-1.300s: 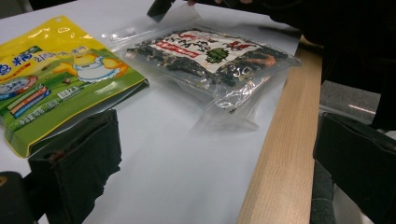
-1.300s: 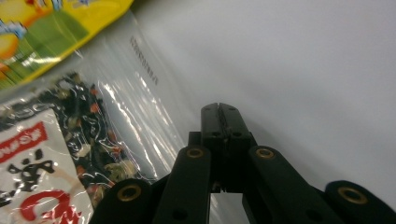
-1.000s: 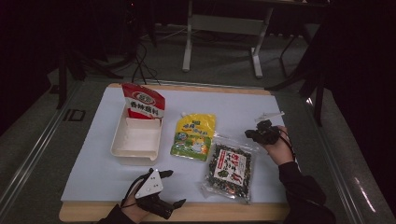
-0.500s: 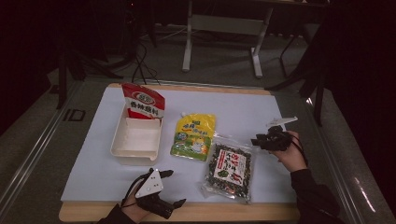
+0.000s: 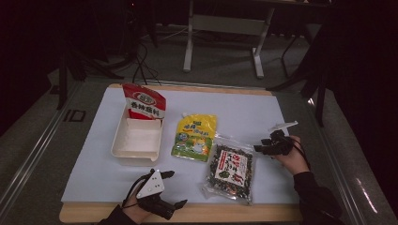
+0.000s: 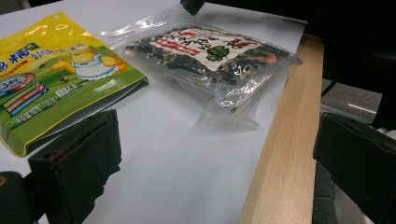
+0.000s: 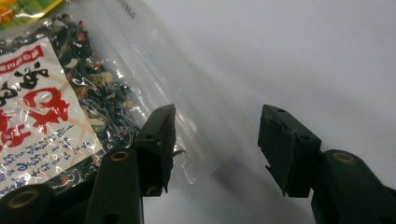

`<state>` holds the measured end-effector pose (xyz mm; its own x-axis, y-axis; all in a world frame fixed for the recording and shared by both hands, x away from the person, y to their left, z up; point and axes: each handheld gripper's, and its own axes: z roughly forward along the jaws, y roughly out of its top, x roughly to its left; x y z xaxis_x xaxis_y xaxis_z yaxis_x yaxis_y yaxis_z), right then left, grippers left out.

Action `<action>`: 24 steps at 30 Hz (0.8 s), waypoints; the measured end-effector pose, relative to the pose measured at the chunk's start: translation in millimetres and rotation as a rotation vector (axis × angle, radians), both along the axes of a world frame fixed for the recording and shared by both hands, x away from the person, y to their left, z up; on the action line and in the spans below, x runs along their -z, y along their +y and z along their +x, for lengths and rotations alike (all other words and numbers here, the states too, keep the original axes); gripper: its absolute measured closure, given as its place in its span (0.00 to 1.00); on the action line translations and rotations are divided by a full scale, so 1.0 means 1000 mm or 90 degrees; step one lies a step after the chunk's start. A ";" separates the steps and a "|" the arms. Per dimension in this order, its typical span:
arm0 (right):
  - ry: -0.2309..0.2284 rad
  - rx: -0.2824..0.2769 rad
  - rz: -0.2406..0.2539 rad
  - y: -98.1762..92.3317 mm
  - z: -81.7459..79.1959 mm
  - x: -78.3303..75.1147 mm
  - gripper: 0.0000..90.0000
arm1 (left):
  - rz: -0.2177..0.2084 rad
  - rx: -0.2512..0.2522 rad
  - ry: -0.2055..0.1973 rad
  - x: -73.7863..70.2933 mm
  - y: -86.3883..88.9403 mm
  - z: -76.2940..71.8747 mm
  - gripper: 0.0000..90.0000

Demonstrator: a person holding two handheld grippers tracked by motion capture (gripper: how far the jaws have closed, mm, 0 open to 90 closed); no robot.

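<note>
My right fingers have just been spreading, with the clear edge of the seaweed bag between them, not pinched. The bag lies flat on the desk, just beside the yellow pouch. My left fingers are spread over bare desk.

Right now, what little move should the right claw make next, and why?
Probably ease forward over the edge of the clear plastic bag of dark dried bits and close: the right claw has just been opening, and the bag's empty edge lies between its open jaws, unpinched.
</note>
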<state>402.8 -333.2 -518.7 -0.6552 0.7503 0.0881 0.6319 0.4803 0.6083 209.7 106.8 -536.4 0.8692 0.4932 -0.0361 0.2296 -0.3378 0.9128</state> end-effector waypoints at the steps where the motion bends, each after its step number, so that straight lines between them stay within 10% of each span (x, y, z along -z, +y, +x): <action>1: 0.007 -0.004 0.000 0.001 0.001 0.002 0.53 | -0.002 0.000 0.002 0.000 0.000 0.000 0.02; 13: 0.047 -0.034 -0.006 0.006 0.003 0.001 0.96 | 0.002 0.000 0.001 0.000 -0.001 0.000 0.02; 24: -0.009 -0.046 -0.038 0.008 -0.011 -0.018 1.00 | -0.002 -0.003 0.012 0.000 0.000 0.001 0.02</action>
